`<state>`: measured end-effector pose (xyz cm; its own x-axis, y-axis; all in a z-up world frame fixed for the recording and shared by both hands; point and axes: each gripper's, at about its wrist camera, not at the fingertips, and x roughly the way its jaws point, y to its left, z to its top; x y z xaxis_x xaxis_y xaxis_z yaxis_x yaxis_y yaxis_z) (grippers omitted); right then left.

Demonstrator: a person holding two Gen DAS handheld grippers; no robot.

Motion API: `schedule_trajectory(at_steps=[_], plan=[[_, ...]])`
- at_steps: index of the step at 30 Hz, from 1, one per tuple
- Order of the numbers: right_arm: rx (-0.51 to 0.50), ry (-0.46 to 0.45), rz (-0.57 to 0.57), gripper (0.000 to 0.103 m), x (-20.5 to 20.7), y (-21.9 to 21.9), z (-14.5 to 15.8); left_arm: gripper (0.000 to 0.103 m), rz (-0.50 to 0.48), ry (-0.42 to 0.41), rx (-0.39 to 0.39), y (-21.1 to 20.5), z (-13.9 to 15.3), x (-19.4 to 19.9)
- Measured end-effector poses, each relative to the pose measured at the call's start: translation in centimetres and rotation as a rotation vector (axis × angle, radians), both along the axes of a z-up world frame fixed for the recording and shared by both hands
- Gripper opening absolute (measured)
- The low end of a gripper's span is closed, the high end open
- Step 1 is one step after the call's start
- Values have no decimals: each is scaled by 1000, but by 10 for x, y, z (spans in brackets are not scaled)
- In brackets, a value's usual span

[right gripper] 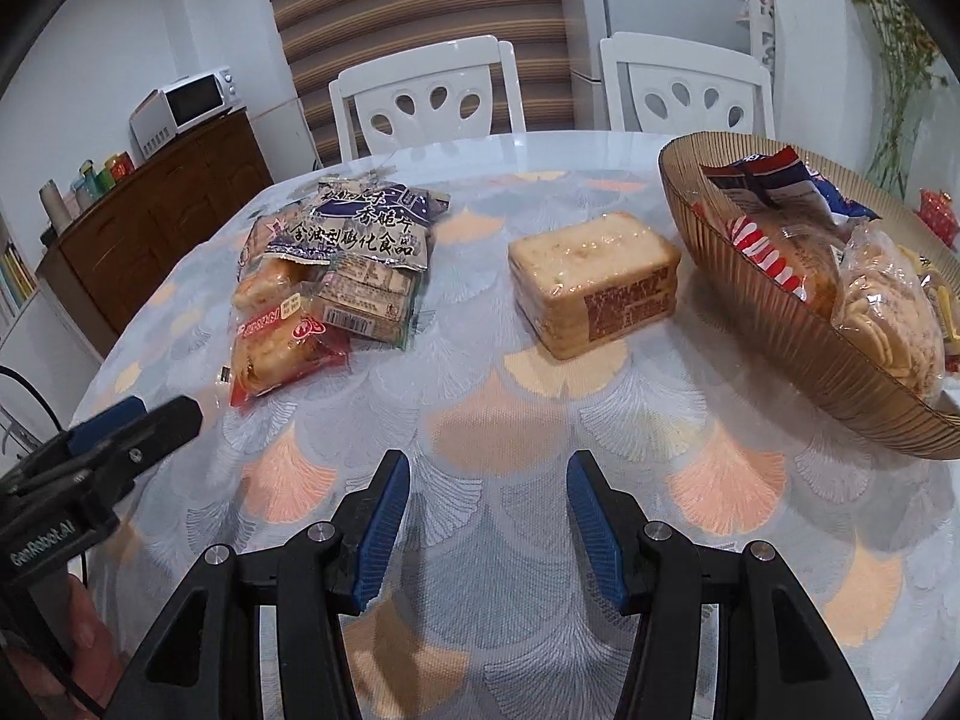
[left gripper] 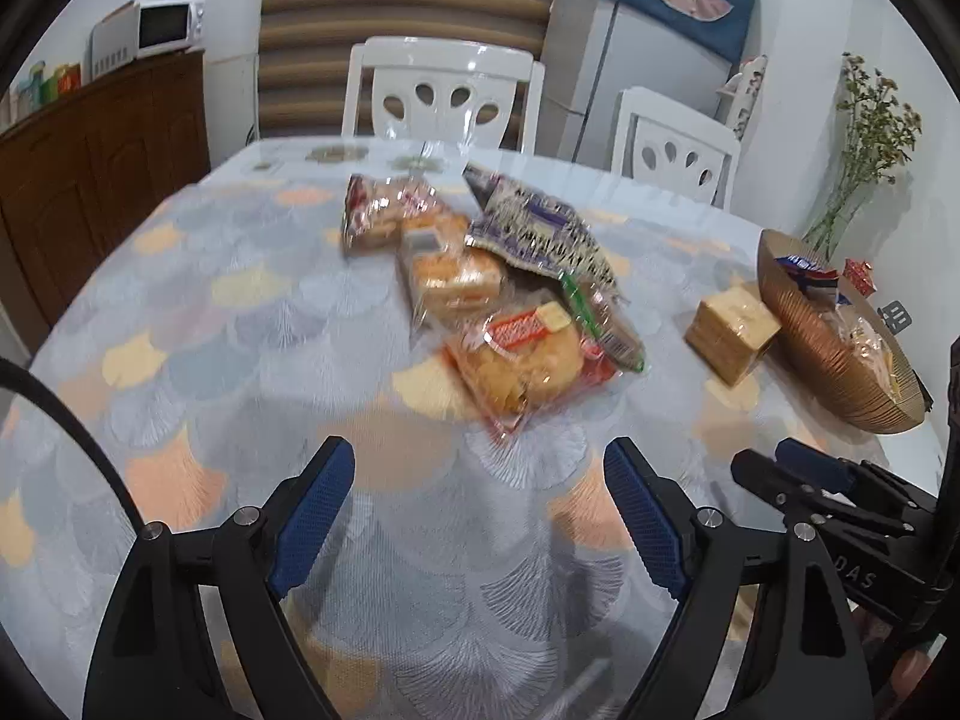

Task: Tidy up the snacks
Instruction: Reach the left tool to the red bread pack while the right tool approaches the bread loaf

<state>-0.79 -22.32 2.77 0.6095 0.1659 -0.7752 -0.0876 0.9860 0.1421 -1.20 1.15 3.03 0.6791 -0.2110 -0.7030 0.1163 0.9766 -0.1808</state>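
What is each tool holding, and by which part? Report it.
Nothing. The left tool and the right tool are both open and empty above the tablecloth.

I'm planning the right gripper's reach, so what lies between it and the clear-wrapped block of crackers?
In the right wrist view, only bare patterned tablecloth lies between the open right gripper and the clear-wrapped block of crackers.

Both wrist views low over near table (left gripper: 198, 276) edge, facing far chairs; left view further left; shared: snack pile (right gripper: 327, 276), bowl (right gripper: 774, 324).
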Motion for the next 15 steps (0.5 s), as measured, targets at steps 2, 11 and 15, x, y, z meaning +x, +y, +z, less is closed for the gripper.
schedule_trajectory(at_steps=[2, 11, 15], plan=[[-1, 0, 0, 53, 1, 1, 0, 84, 0, -12, -21, 4, 2, -1], [19, 27, -59, 53, 5, -8, 1, 84, -52, 18, -43, 3, 2, 6], [255, 95, -207, 62, 23, -39, 8, 85, -188, 29, -34, -6, 19, 22]])
